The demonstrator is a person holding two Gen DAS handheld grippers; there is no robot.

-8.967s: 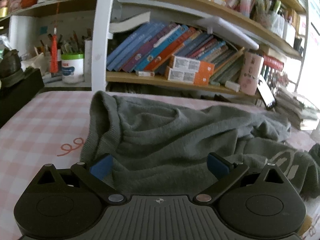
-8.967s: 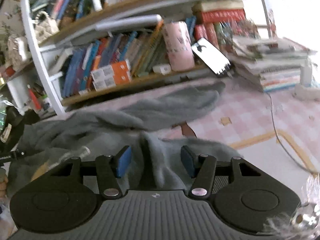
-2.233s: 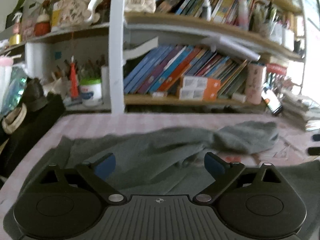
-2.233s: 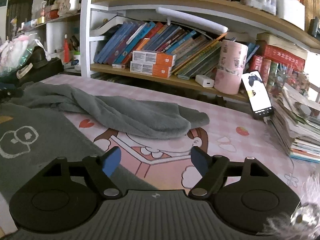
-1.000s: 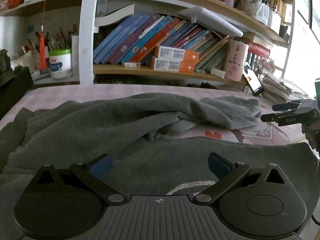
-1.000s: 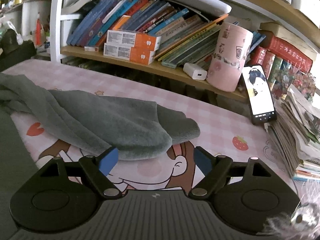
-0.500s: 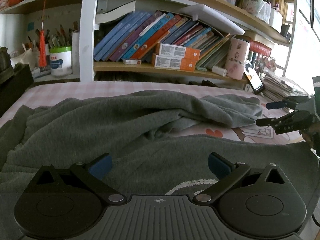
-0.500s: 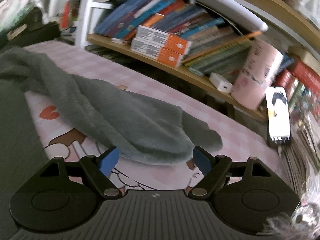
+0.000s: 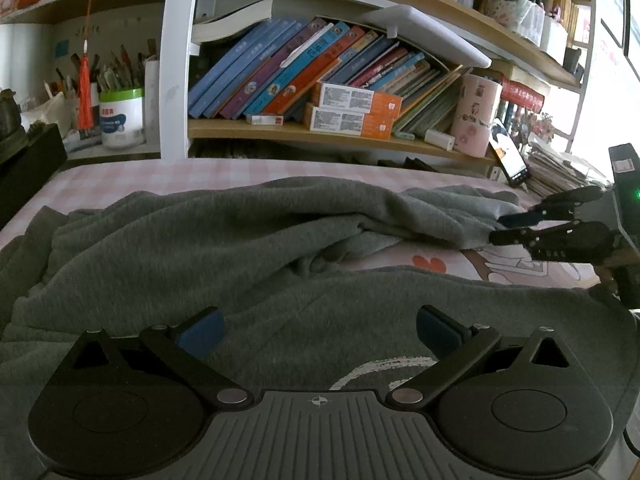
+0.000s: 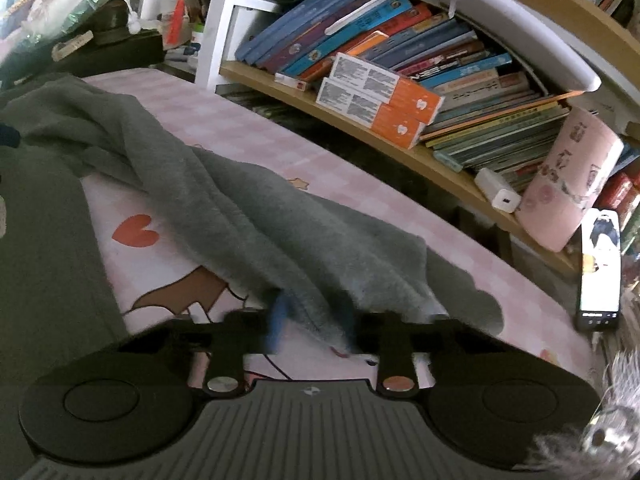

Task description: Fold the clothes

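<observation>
A grey sweatshirt (image 9: 200, 248) with a white print lies spread on the pink checked cloth (image 9: 120, 176). Its sleeve (image 9: 420, 208) stretches to the right. My left gripper (image 9: 320, 330) hovers open over the sweatshirt's body, nothing between its blue pads. In the left wrist view my right gripper (image 9: 505, 227) bites the sleeve's end from the right. The right wrist view shows the sleeve (image 10: 280, 232) running into my right gripper (image 10: 314, 322), whose blurred jaws are closing, with the cuff cloth pinched between the pads. The body (image 10: 44, 220) lies at that view's left.
A bookshelf (image 9: 320, 136) with leaning books and orange boxes (image 10: 380, 100) runs along the back. A pink cup (image 10: 568, 196), a propped phone (image 10: 600, 268) and stacked papers (image 9: 560, 168) stand at the right. A black box (image 9: 28, 164) sits at the left.
My right gripper slid in over the sleeve's end, rolled somewhat, and its jaws went from wide apart to closed on the cuff. The left gripper stayed still and open.
</observation>
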